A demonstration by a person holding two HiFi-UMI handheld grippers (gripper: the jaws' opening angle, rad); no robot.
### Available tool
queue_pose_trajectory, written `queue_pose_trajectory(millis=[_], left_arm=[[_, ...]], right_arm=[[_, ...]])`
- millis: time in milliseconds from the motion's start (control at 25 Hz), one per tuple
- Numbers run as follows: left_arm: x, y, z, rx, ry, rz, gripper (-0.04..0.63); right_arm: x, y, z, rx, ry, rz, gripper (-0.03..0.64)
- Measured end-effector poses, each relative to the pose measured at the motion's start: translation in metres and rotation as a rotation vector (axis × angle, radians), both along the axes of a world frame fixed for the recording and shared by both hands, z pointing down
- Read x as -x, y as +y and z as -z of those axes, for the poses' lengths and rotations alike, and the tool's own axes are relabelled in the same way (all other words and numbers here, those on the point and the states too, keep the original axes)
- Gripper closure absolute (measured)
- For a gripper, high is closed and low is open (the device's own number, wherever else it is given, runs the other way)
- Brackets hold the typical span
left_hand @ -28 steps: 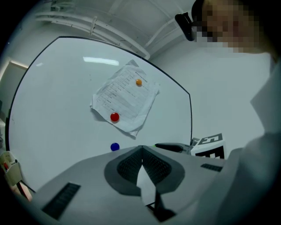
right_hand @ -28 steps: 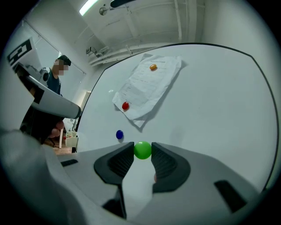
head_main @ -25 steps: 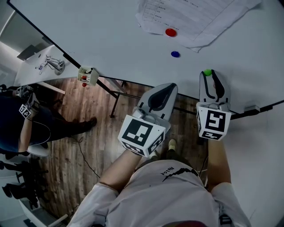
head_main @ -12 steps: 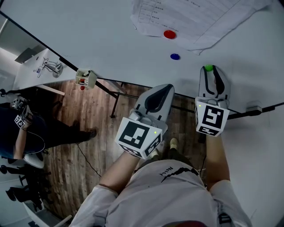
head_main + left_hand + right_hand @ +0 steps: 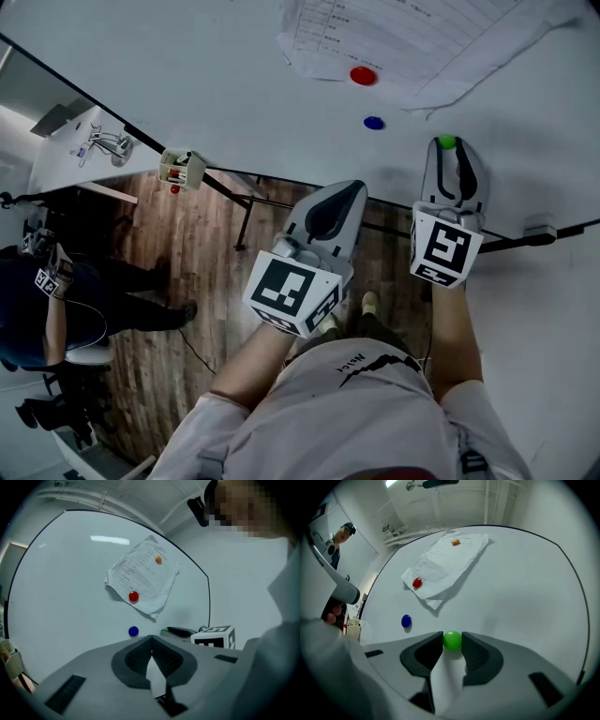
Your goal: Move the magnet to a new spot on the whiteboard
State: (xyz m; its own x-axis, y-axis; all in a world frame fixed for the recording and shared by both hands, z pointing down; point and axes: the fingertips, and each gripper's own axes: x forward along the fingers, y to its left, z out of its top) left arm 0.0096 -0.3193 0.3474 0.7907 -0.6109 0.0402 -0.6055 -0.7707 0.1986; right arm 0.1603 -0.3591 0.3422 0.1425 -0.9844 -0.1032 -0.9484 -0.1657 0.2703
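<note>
A small green ball magnet [image 5: 452, 640] sits between the tips of my right gripper [image 5: 448, 150], which is shut on it right against the whiteboard [image 5: 187, 75]. In the head view the green magnet [image 5: 447, 142] shows at the gripper's tip, below and right of a blue magnet [image 5: 374, 123]. My left gripper [image 5: 345, 190] hangs lower and to the left, off the board's lower edge. Its jaws meet at the tip [image 5: 151, 638] with nothing between them.
A sheet of paper [image 5: 394, 37] is pinned to the board by a red magnet [image 5: 363, 76] and an orange magnet [image 5: 455, 542]. A small marker holder [image 5: 181, 166] hangs at the board's lower edge. A person [image 5: 37, 309] stands on the wooden floor at far left.
My right gripper with the green magnet has shifted a little further from the blue magnet along the board. The person at left has moved their feet. The left gripper has hardly moved.
</note>
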Motion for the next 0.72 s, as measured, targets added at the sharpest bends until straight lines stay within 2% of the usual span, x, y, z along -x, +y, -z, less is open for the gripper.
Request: queue_pose_trajectory(millis=[360,720], left_arm=[[0.006,-0.001,-0.002,0.004,-0.002,-0.001,0.586],[0.013,0.002,-0.004,0.01,0.0,-0.006,0.586]], right_arm=[[0.0,-0.002,-0.001,-0.013,0.013,-0.087,0.485],[-0.001,0.001,-0.004,0.009,-0.016,-0.083,0.485]])
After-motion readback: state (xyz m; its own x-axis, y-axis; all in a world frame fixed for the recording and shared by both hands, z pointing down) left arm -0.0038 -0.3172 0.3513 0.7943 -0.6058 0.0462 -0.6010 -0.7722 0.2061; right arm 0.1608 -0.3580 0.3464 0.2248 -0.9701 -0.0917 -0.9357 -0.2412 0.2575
